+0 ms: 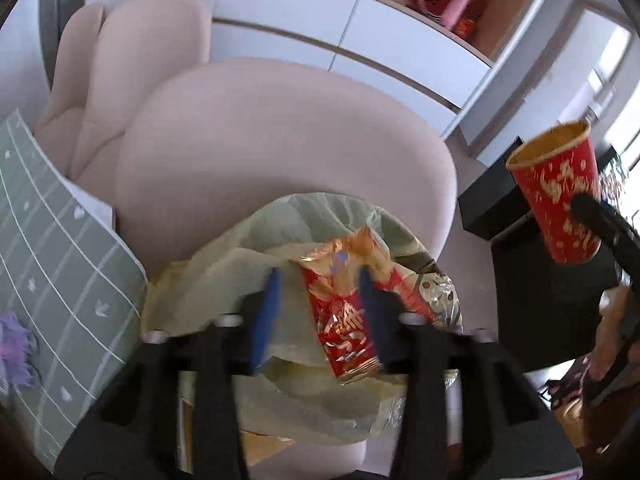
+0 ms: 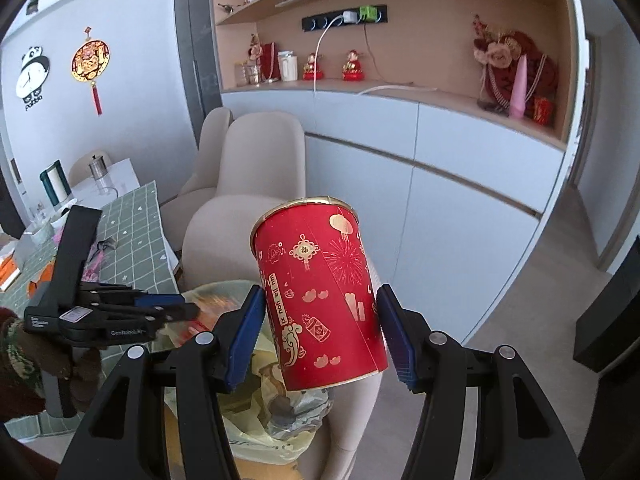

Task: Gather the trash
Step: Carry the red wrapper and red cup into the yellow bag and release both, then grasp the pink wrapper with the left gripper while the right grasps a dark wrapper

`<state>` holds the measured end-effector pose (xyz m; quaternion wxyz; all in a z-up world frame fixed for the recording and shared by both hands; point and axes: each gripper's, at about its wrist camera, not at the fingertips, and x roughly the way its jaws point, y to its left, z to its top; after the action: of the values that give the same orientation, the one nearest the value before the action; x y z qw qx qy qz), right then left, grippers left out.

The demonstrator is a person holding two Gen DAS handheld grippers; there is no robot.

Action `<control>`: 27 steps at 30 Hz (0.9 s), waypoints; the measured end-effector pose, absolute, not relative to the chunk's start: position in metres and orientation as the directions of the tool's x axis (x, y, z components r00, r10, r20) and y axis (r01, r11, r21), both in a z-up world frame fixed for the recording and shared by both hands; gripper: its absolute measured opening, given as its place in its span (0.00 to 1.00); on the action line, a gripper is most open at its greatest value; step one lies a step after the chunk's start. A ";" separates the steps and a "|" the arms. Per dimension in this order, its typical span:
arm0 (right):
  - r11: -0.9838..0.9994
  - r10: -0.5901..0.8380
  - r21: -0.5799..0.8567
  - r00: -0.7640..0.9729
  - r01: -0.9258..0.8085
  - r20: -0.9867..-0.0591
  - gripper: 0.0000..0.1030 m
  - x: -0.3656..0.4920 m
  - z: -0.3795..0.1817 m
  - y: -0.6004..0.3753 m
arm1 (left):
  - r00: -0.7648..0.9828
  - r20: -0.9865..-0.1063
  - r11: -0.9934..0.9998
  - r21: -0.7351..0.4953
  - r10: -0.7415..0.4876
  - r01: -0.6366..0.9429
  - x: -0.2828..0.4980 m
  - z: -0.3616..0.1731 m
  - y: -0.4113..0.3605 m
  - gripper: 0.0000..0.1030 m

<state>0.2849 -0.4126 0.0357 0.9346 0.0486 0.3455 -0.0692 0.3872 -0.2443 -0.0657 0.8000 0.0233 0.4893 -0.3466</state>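
My left gripper [image 1: 320, 280] hovers over a yellow-green trash bag [image 1: 248, 276] on a beige chair. Its blue pads stand apart, and a red and gold snack wrapper [image 1: 346, 320] lies between them over the bag's mouth. I cannot tell whether the pads touch it. My right gripper [image 2: 320, 320] is shut on a red paper cup with gold print [image 2: 320, 296], held tilted above the bag [image 2: 264, 436]. The cup also shows in the left wrist view [image 1: 556, 196], up at the right. The left gripper shows in the right wrist view [image 2: 188, 310], over the bag.
A beige chair [image 1: 260, 140] holds the bag, with a second one behind it. A table with a green checked cloth [image 1: 52, 248] is at the left. White cabinets [image 2: 440, 168] with shelves of ornaments stand behind. A black box [image 1: 492, 208] stands on the floor at the right.
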 end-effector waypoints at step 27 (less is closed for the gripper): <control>0.986 0.155 0.163 0.463 -0.022 -0.873 0.54 0.381 -0.113 -0.322 | 0.497 -0.791 0.933 -0.270 -0.357 0.240 0.347 -0.031 -0.077 0.47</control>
<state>0.3809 -0.3216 -0.1132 0.8528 0.0643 0.5157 0.0520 0.3473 -0.0771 -0.0312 0.8629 -0.0622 0.4709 -0.1727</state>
